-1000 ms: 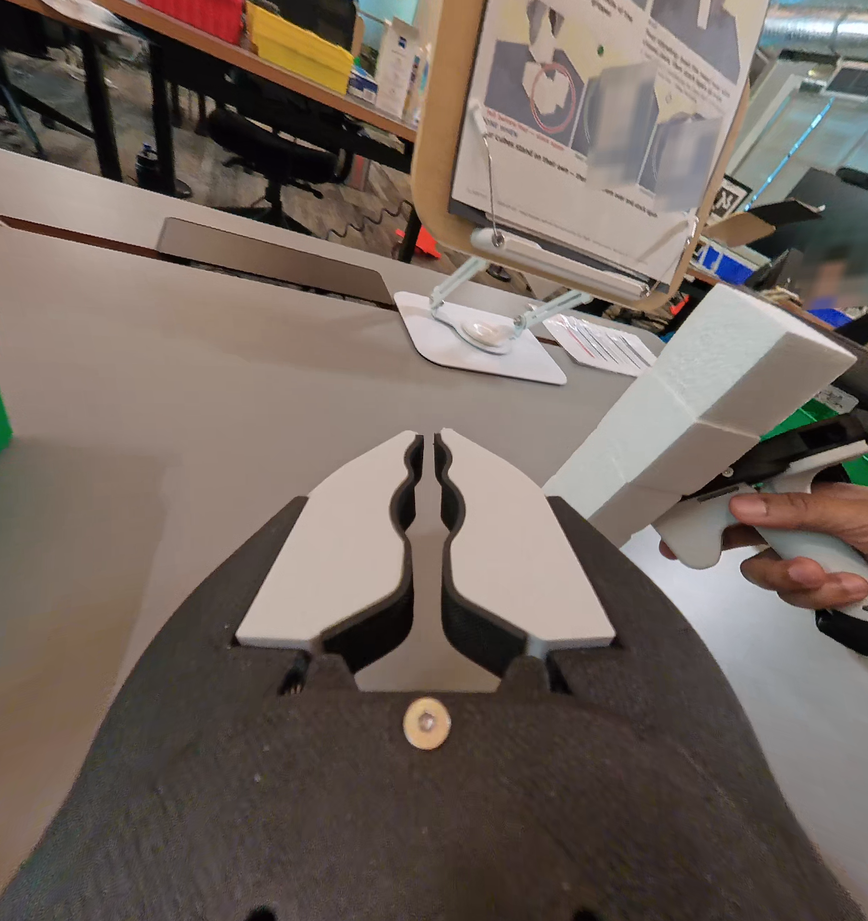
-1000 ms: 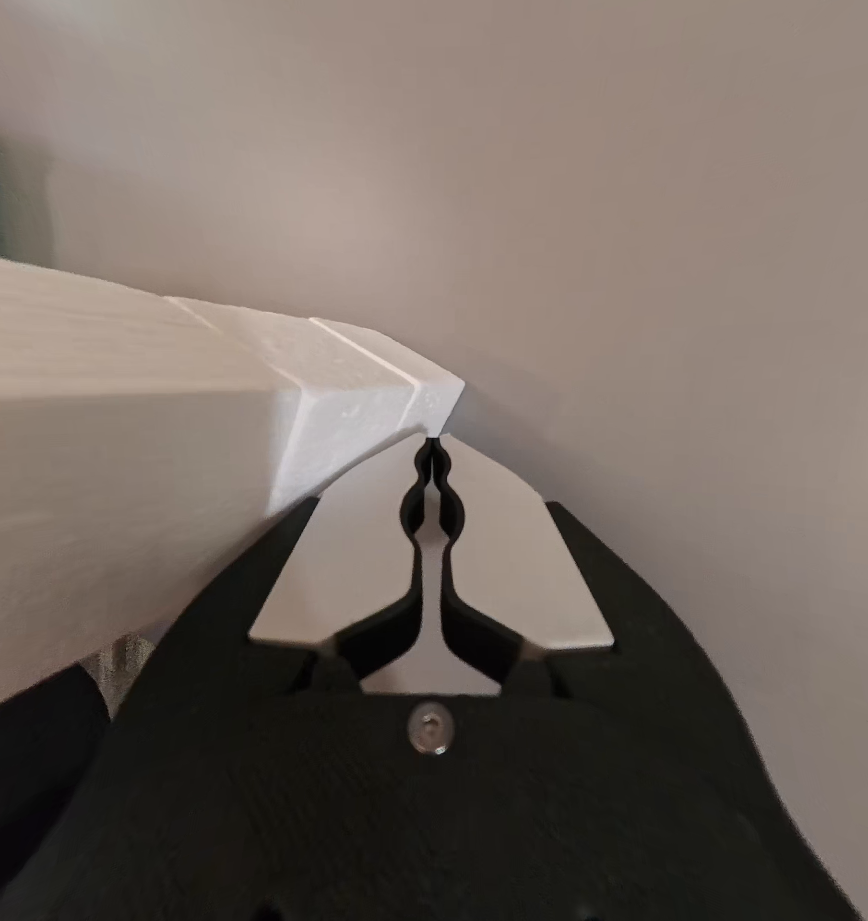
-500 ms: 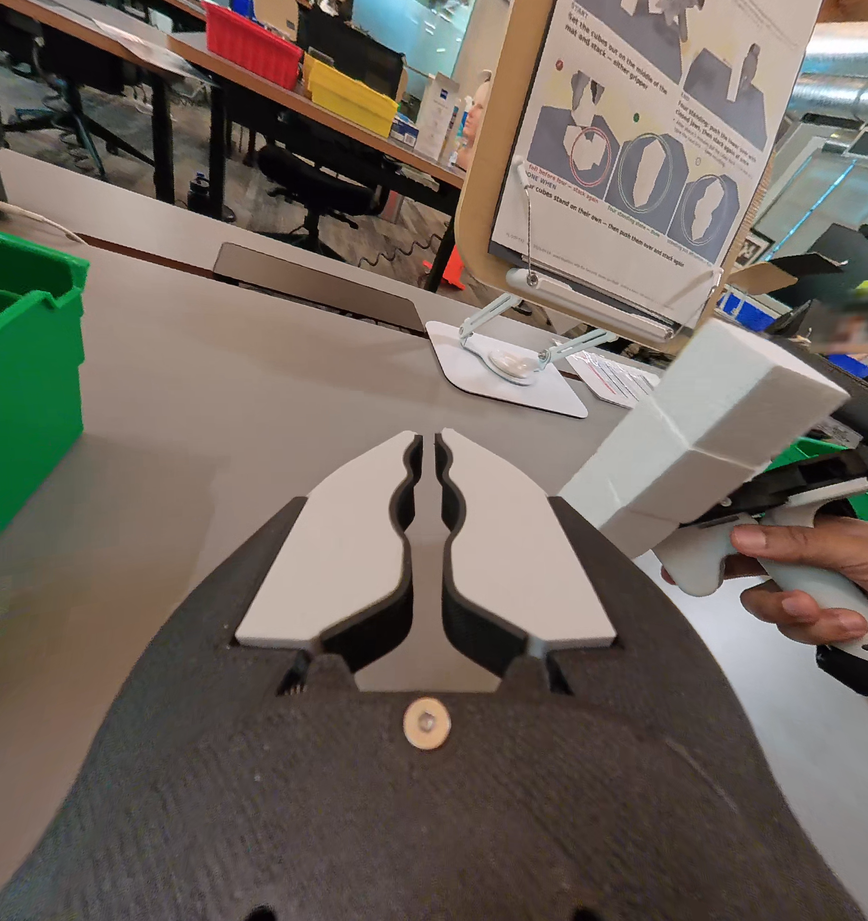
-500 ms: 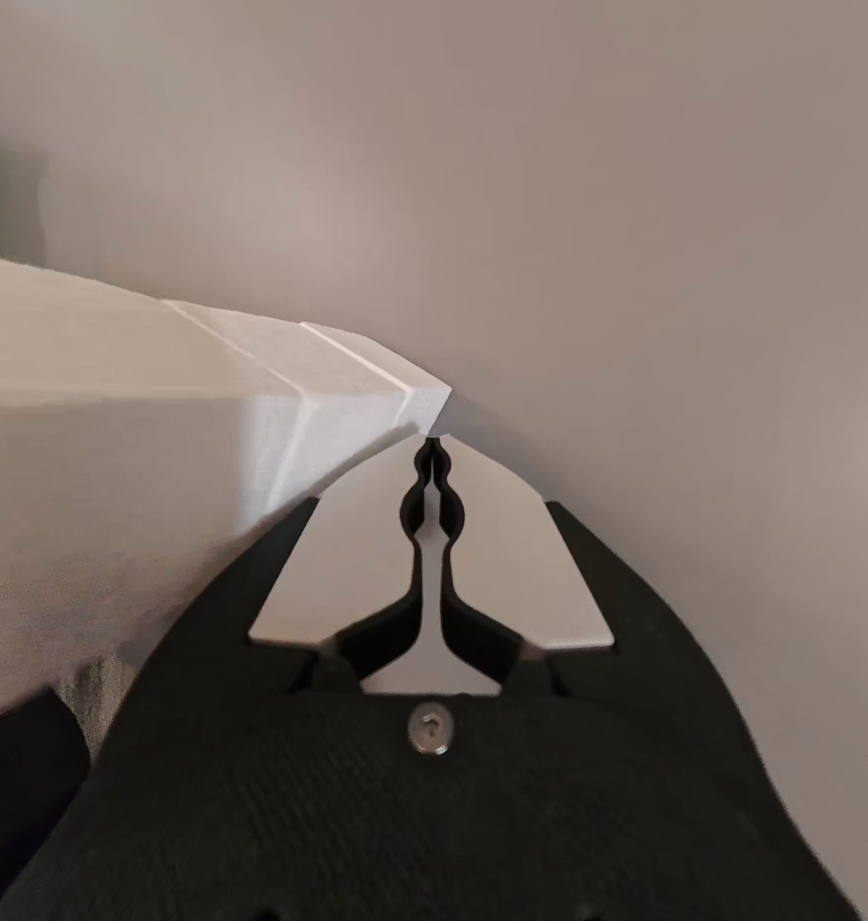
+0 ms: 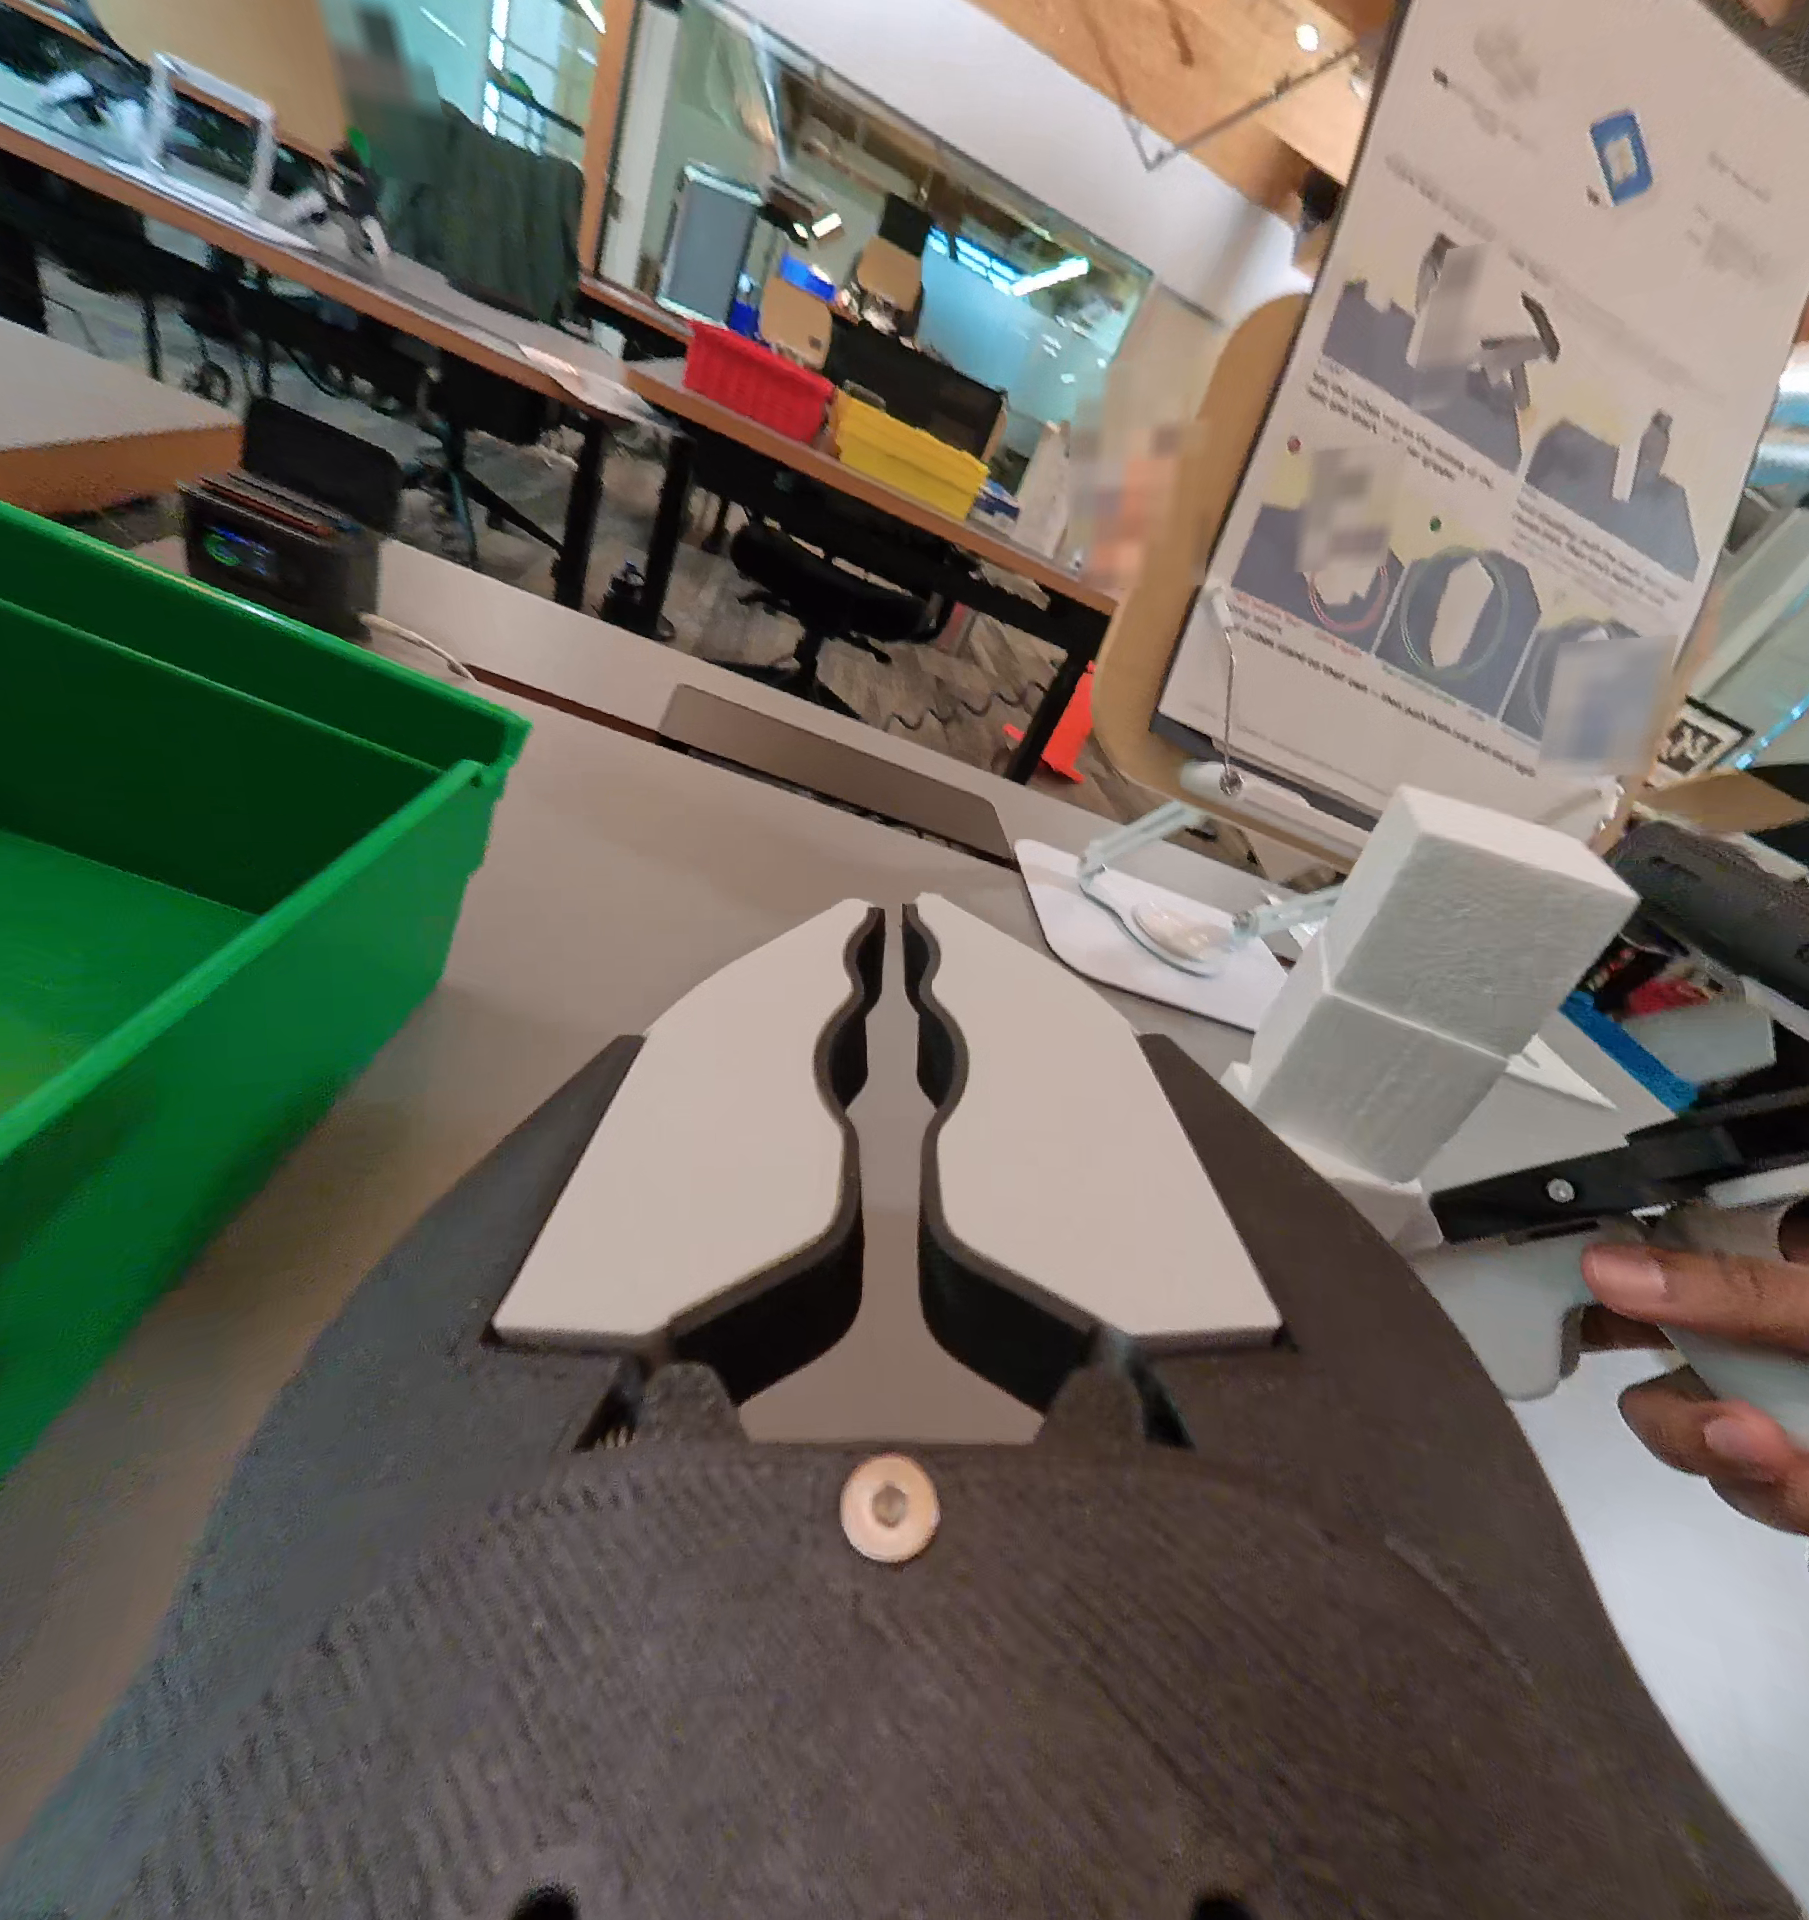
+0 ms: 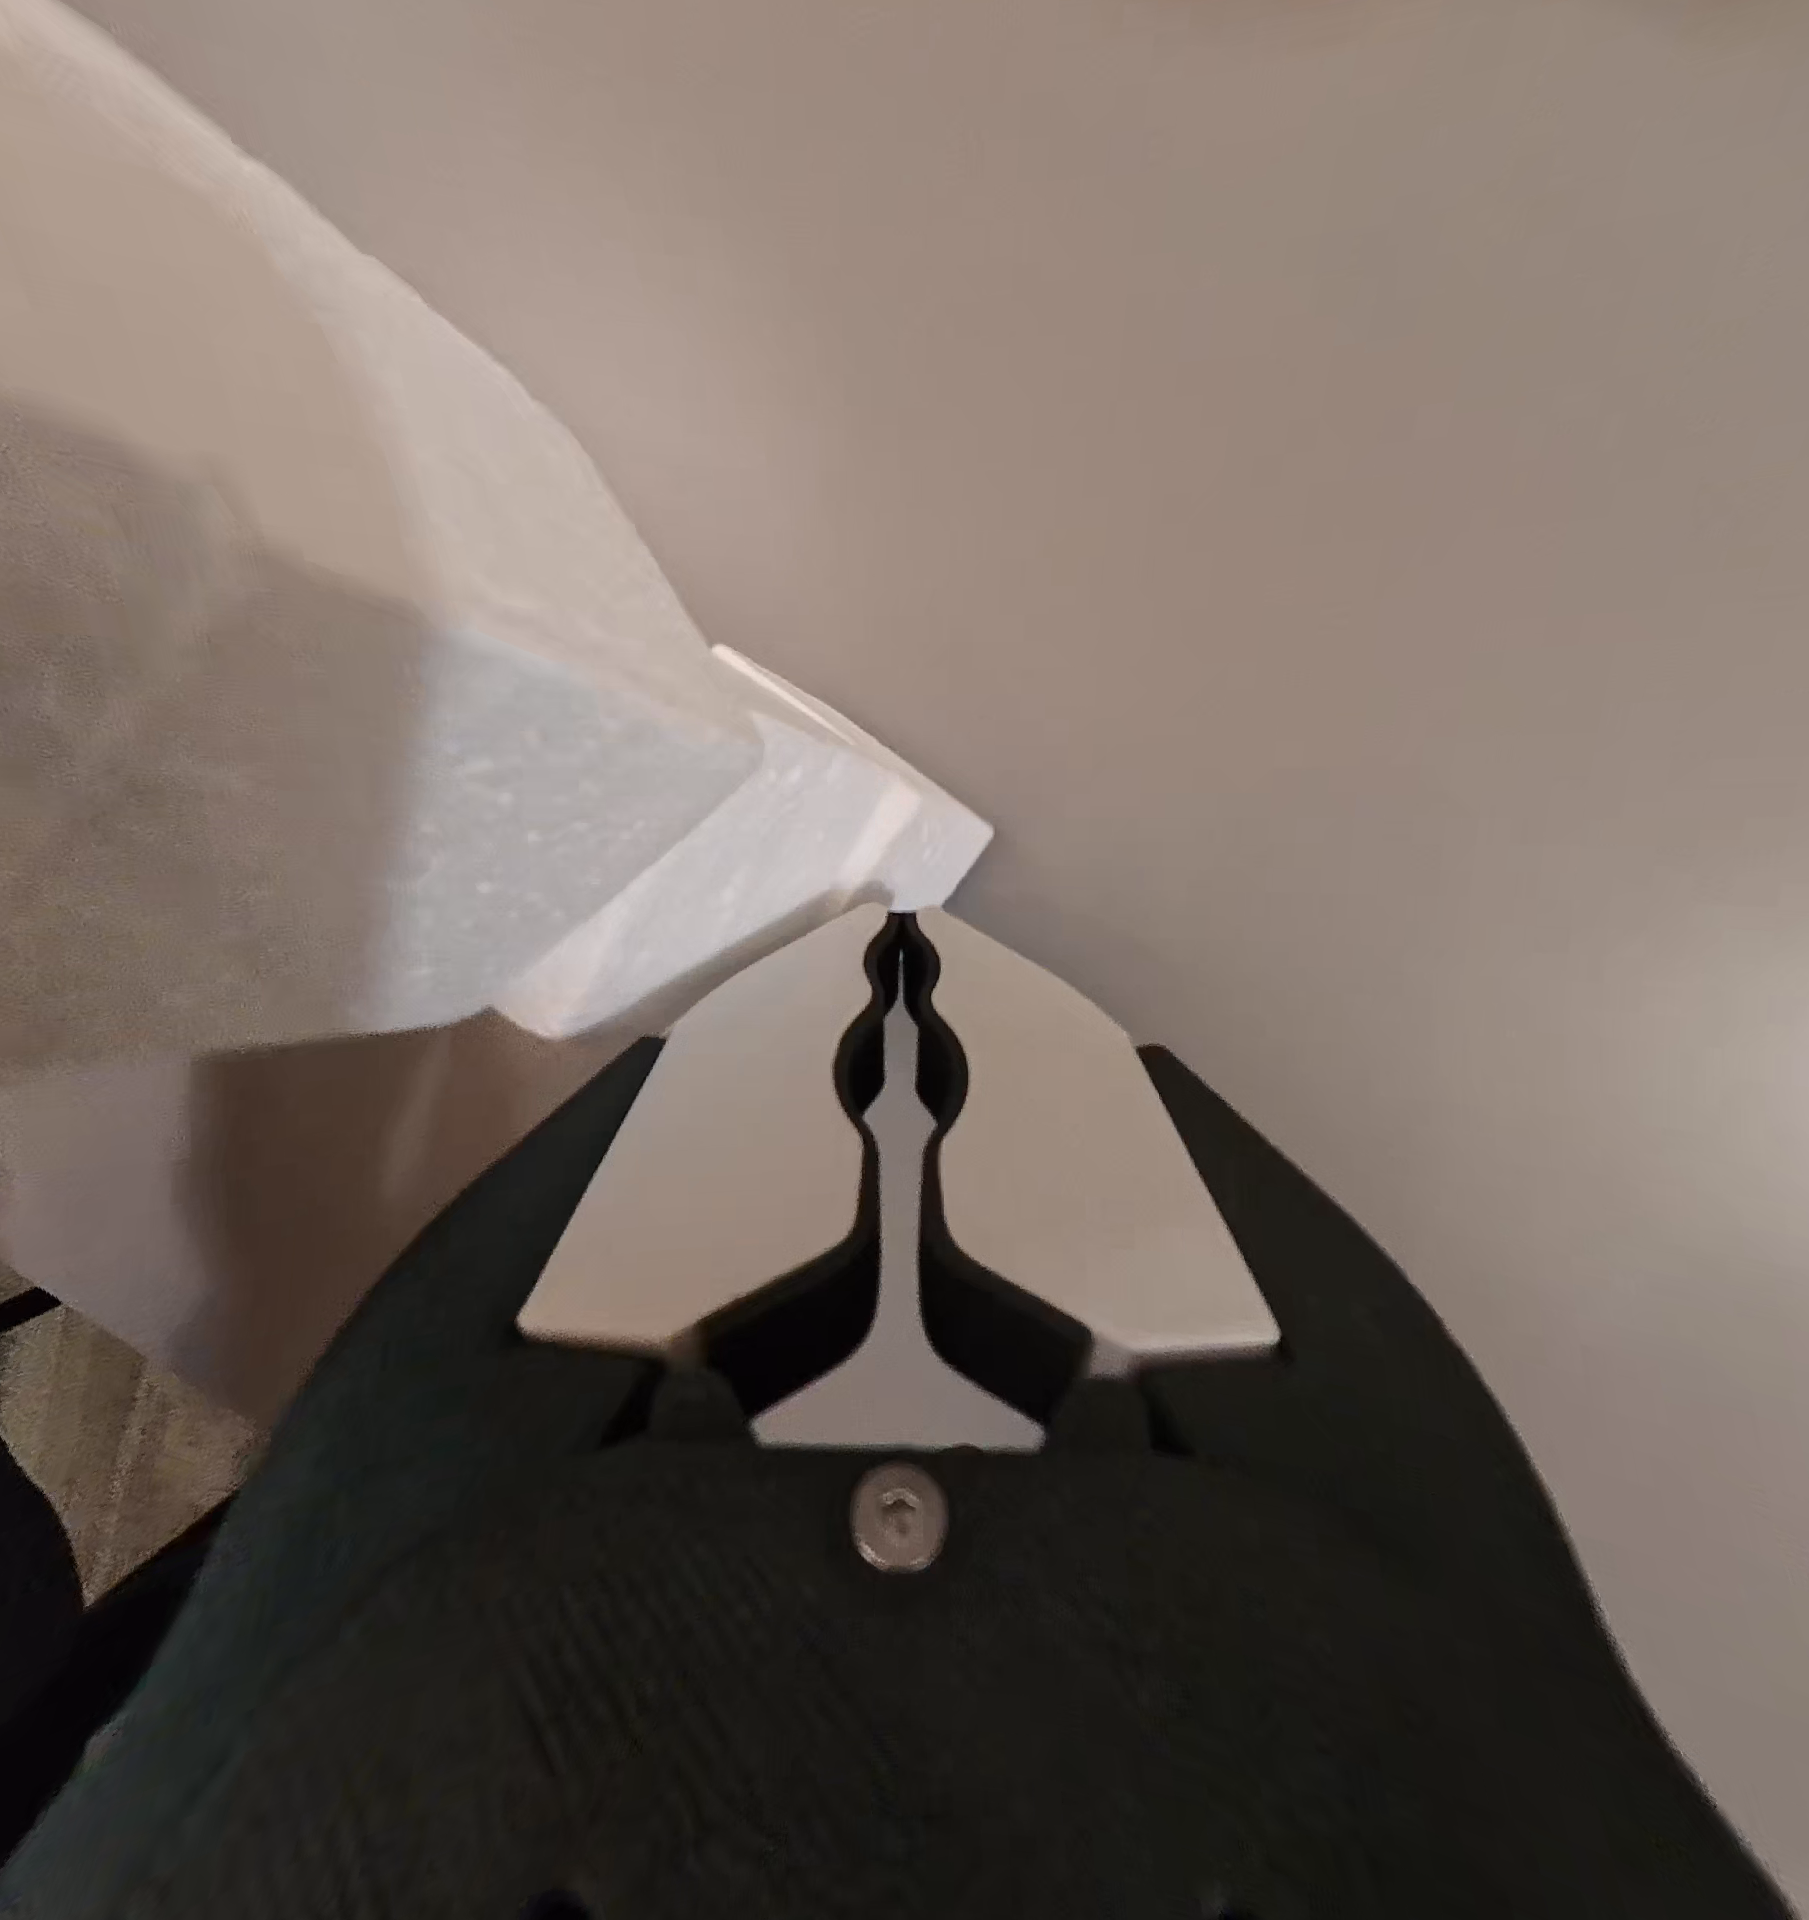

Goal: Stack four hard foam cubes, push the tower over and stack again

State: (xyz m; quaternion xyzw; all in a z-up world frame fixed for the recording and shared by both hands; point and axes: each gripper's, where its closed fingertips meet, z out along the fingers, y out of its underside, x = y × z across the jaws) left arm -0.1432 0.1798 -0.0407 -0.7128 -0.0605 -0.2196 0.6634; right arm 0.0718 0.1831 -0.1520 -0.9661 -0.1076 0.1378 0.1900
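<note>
My left gripper (image 5: 892,914) is shut and empty, held above the grey table (image 5: 609,862). To its right, a tilted stack of white foam cubes (image 5: 1440,977) leans against the right gripper, which a hand (image 5: 1731,1340) holds. In the right wrist view my right gripper (image 6: 905,914) is shut, and its tips touch the lowest corner of the foam stack (image 6: 609,831). The stack rises steeply to the upper left and fills that side of the view. Only bare table (image 6: 1295,520) lies beyond it.
A green plastic bin (image 5: 204,831) stands on the table to the left of the left gripper. A clipboard with a picture sheet (image 5: 1502,416) stands on a white base (image 5: 1139,935) at the back right. Desks with red and yellow bins are far behind. Spacing between my two grippers at the tips: around 25 cm.
The left wrist view has swung up and left, bringing the green bin into sight. The foam stack has shifted and now rises more steeply across the right wrist view. Both grippers stay shut.
</note>
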